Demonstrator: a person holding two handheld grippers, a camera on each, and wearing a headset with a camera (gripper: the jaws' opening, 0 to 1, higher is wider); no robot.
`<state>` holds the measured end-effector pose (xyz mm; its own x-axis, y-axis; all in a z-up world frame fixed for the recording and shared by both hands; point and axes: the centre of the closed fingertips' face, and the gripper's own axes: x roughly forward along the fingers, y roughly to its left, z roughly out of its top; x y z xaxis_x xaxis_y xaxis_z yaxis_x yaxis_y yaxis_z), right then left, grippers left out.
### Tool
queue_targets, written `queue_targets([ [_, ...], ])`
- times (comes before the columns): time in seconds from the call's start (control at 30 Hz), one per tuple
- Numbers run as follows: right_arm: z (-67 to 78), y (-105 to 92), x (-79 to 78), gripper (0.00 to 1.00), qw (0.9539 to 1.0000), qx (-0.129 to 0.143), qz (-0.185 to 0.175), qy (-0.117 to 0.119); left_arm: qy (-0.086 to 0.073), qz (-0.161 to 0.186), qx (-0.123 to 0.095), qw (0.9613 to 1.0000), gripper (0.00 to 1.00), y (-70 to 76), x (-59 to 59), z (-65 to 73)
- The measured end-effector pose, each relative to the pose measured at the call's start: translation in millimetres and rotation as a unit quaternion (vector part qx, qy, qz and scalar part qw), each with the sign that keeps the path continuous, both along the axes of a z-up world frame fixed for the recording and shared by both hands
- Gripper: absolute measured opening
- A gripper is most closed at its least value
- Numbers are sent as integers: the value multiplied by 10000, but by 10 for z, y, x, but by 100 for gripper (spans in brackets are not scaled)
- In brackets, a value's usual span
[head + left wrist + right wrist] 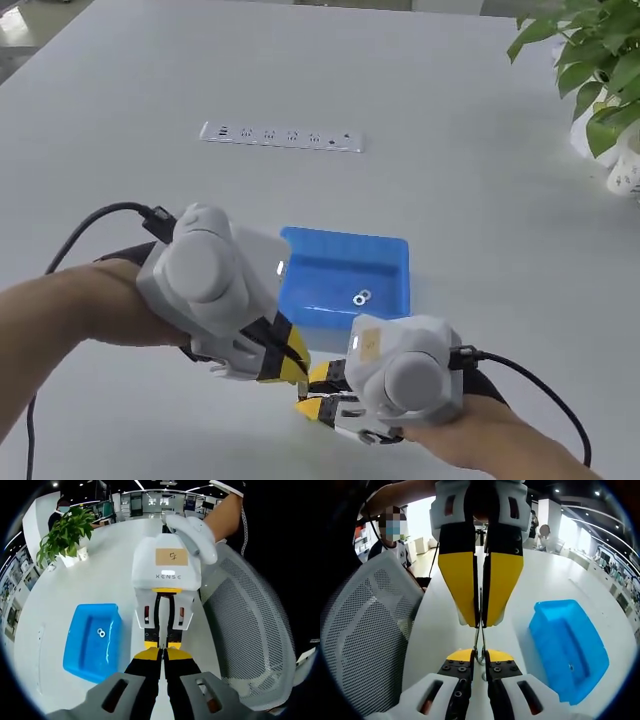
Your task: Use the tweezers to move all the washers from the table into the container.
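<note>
Thin metal tweezers [479, 630] run between the two grippers, which face each other tip to tip near the table's front edge. My left gripper [292, 362] [161, 655] has its yellow jaws shut on one end. My right gripper [310, 393] [480, 656] is shut on the other end. In the right gripper view the left gripper's yellow fingers [461, 582] hang from above. A blue container [392, 255] [80, 630] [555, 625] stands just behind the grippers. Two washers [362, 297] [101, 633] lie inside it, and the right gripper view shows a washer [570, 668].
A white power strip [280, 136] lies farther back on the table [450, 150]. A potted plant [595, 70] [65, 532] stands at the right edge. A white mesh chair [250, 630] [365, 630] sits at the table's near side. People stand in the background.
</note>
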<state>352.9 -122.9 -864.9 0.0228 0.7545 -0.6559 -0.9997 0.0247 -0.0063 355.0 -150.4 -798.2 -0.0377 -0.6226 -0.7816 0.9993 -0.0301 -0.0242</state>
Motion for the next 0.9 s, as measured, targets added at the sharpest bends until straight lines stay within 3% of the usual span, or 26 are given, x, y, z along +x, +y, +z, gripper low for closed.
queue_targets([
  [0.9,36,-2,-22,10,10000,-33,38,-13,38,-12,7,10000,6,-2,-22,40],
])
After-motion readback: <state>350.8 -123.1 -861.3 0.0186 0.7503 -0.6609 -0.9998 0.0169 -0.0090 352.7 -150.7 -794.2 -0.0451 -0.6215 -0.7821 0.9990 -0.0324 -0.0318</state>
